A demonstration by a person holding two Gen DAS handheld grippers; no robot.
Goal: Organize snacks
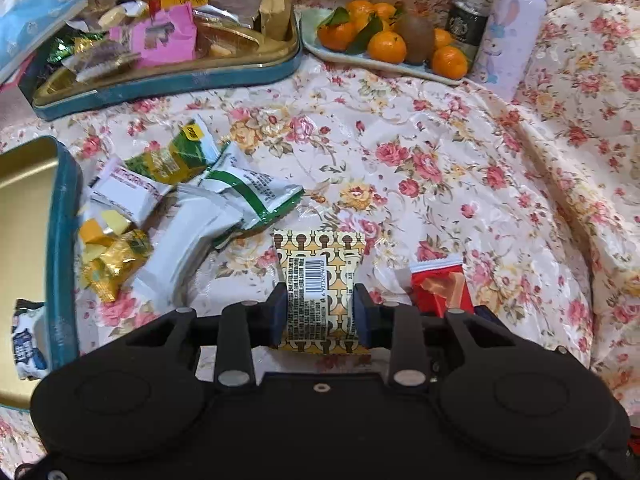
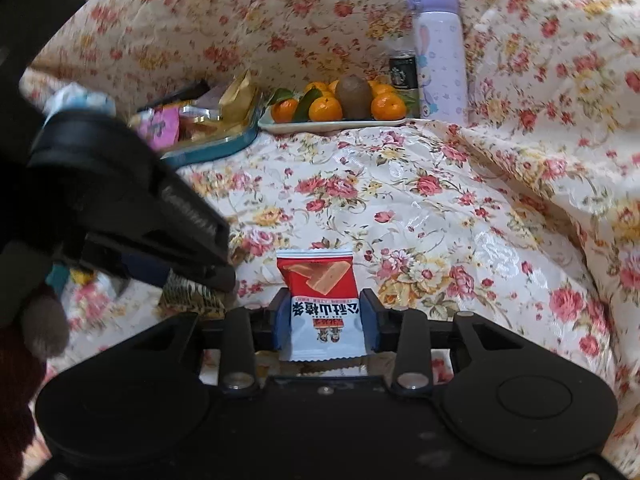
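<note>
A yellow patterned packet (image 1: pixel 320 280) with a barcode is clamped between the pads of the left gripper (image 1: pixel 320 312), standing upright over the floral cloth (image 1: pixel 440 160). Just beside it a red and white packet (image 2: pixel 320 300) is held the same way in the right gripper (image 2: pixel 325 316), its red end pointing away from the camera — both sets of jaws are closed on their packets. The two grippers are seen side by side, nearly touching. To the left of the yellow packet a loose heap of wrapped snacks (image 1: pixel 180 200) lies on the cloth, against the rim of a teal tin (image 1: pixel 64 240) with a gold inside. Farther back a second teal tin (image 1: pixel 180 76) is filled with assorted snacks, a tissue pack (image 1: pixel 36 16) at its left edge. A plate of tangerines (image 1: pixel 384 44) and a lilac bottle (image 2: pixel 438 52) are set at the back. Ahead and to the right, open cloth is left — bordered by raised folds.
</note>
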